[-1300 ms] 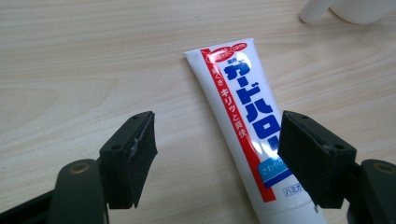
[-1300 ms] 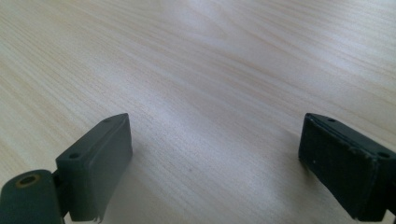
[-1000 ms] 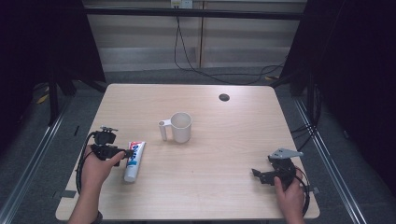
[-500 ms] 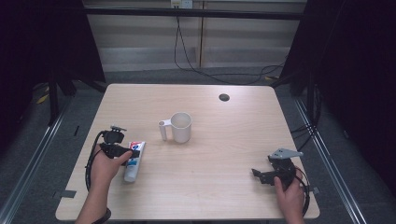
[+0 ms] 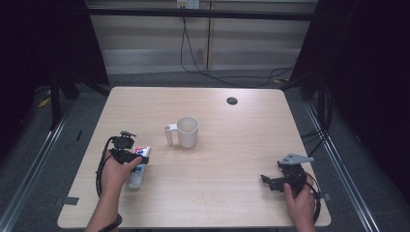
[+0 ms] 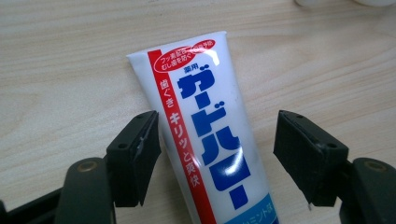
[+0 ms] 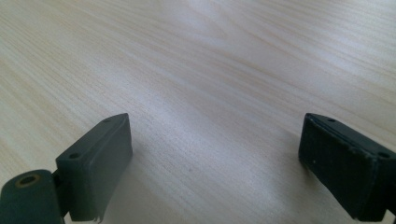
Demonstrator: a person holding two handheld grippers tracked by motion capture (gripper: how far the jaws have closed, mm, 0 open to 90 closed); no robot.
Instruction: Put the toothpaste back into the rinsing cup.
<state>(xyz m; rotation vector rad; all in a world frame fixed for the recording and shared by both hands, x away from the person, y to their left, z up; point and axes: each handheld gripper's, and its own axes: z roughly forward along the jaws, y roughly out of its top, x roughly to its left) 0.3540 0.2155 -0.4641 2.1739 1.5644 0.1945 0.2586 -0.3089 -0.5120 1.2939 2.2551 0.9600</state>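
Straddling the toothpaste tube [image 6: 205, 135] with the left gripper [image 6: 217, 154], jaws spread wide on both sides of it and not yet pressing; one jaw almost at the red stripe of the tube, the other with a clear gap of wood between. Lying flat on the surface [image 5: 227, 145], near the left edge on the person's side, with the crimped flat end pointing away toward the mug. Probably placed so for a grasp across the narrow width of the tube, because the soft body gives way and a hold on the middle part seems more secure than on the thin end. Resting low near the front right corner, the right gripper [image 5: 283, 180] in the right hand [image 5: 300, 205], jaws also spread, bare wood between them, holding nothing; seemingly kept aside in order to leave room. Standing upright in the middle of the surface, a white mug [image 5: 186, 131] with the handle turned to the left, well apart from both grippers. Sitting near the far edge, a small dark round spot [image 5: 232, 100], maybe a cable hole, cannot tell. Blocking the way to the tube: nothing seen, only the black cable looping beside the left hand [image 5: 115, 173]
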